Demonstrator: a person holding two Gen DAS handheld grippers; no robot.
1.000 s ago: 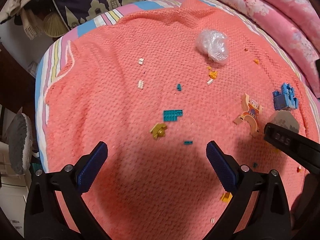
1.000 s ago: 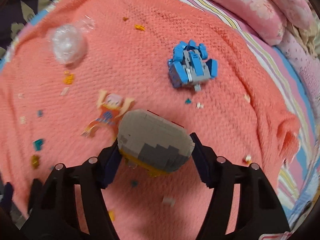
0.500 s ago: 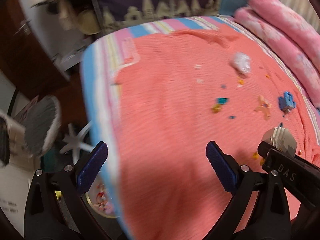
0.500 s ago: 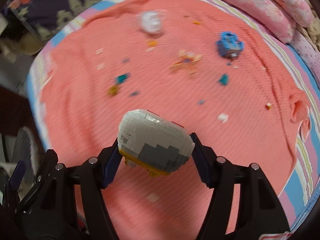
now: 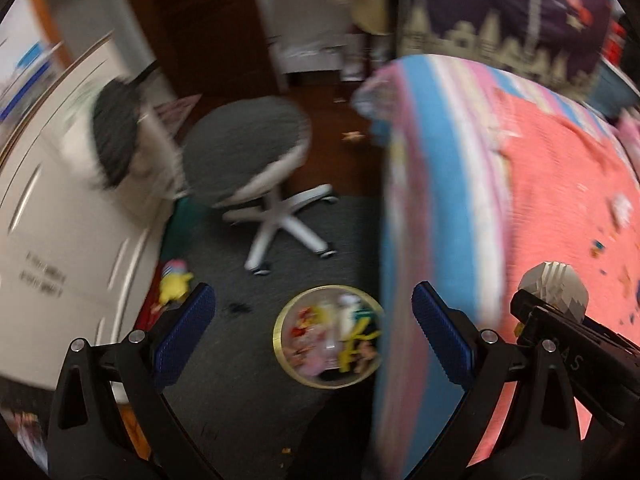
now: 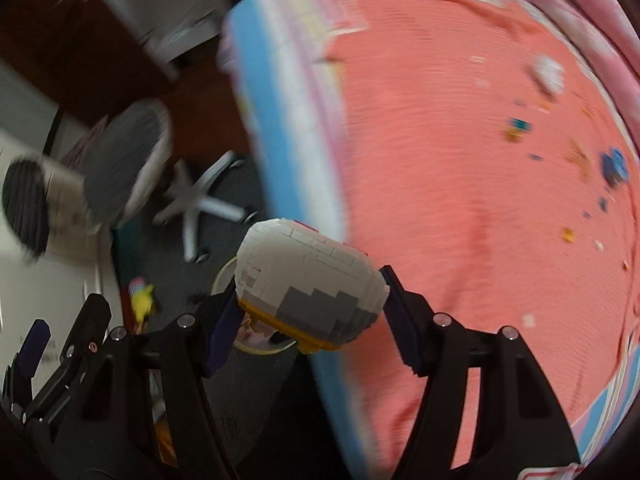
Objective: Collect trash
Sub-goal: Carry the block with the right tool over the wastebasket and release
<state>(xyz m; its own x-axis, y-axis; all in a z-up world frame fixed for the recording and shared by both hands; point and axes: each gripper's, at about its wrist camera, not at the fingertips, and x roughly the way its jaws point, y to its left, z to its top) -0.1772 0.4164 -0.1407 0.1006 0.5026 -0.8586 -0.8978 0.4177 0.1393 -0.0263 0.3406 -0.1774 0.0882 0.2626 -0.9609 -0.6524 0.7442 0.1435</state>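
two blue-padded fingers of the left claw point(image 5: 312, 320) stand spread wide at the bottom of the left wrist view, with nothing between them. between them, low in the centre of the frame, a round gold-rimmed bin point(image 5: 280, 344) sits on the dark floor, holding blurred colourful scraps. a grey swivel chair point(image 5: 248, 152) on a white star base stands above it, and a small yellow toy point(image 5: 174, 284) lies on the floor at the left. the bed point(image 5: 424, 200), with a blue and pink striped edge and a coral blanket point(image 5: 560, 184), fills the right side. at the lower right the right claw pinches a grey brick-built egg-shaped model point(image 5: 556, 284).

in the right wrist view, the right claw point(image 6: 312, 312) is pressed onto the same grey model point(image 6: 308, 280), which has a yellow underside and sits in the centre of the frame, over the bed's edge. part of the bin's rim point(image 6: 220, 276) shows just behind and below it. small loose bricks point(image 6: 520, 126) and a blue brick toy point(image 6: 614, 164) are scattered on the blanket at the upper right. the left claw shows at the lower left edge. the whole frame is motion-blurred.
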